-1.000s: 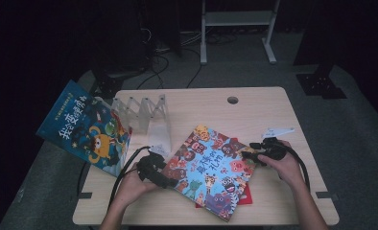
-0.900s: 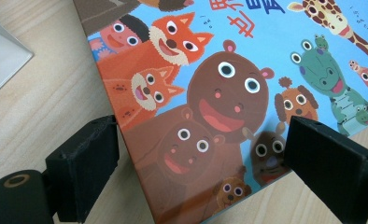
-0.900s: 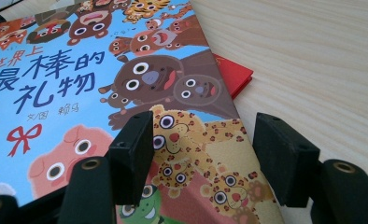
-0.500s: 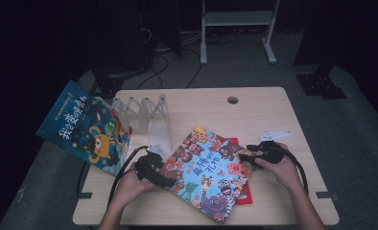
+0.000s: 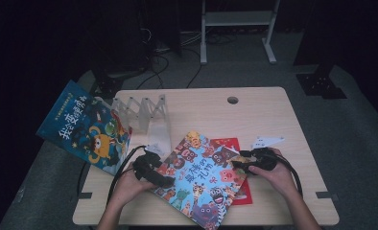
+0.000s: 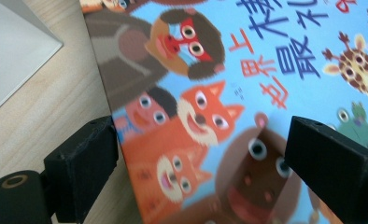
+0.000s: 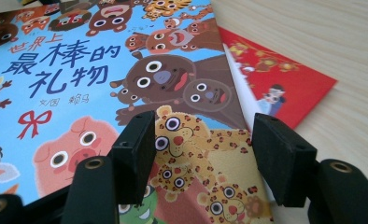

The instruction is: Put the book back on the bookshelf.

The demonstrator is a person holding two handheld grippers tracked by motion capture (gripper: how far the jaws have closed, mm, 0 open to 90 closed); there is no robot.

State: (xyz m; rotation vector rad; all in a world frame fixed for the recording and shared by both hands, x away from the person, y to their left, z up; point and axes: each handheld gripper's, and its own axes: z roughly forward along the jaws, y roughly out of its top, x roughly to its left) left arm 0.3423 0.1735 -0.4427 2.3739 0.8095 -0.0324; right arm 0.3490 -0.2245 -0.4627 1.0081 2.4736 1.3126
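— So, where is your left gripper point(image 5: 162, 181)?

— At the near-left edge of the animal book point(image 5: 202, 178), which lies tilted on the table point(image 5: 273, 115) at centre-near. In your left gripper view the jaws stand wide apart, one over bare wood, the other over the cover point(image 6: 229, 93), with the book's edge between them. They are not pinching it.

— And your right gripper point(image 5: 241, 165)?

— At the book's right edge. Its jaws are spread too, straddling that edge point(image 7: 182, 140), nothing pinched. A red book point(image 7: 285, 88) lies under the animal one, sticking out on the right.

— What else is on the table?

— A clear rack point(image 5: 144, 112) stands far-left, and a dark blue book point(image 5: 84, 127) leans off the left edge just beside it. A white paper slip point(image 5: 267, 141) lies just beyond your right hand point(image 5: 276, 175).
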